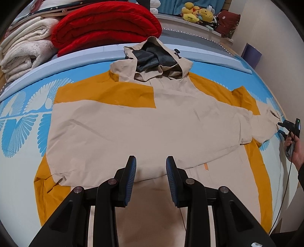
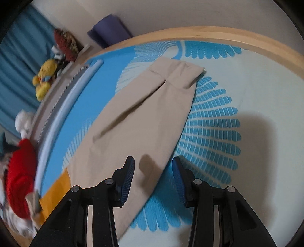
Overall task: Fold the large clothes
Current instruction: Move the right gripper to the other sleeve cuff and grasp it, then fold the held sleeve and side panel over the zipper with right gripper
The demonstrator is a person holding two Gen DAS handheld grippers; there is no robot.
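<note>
Beige-and-mustard hooded jacket [image 1: 133,121] flat on bed [image 1: 19,171], both grippers empty

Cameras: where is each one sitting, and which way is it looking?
Left wrist camera: sits on the left gripper, looking down along its open fingers at the tan and yellow jacket spread over the bed; the right gripper and the person's hand show at the right edge.
Right wrist camera: sits on the right gripper, looking down its open fingers at the jacket's sleeve.
Both see the jacket, bed, red blanket and yellow plush toys.
</note>
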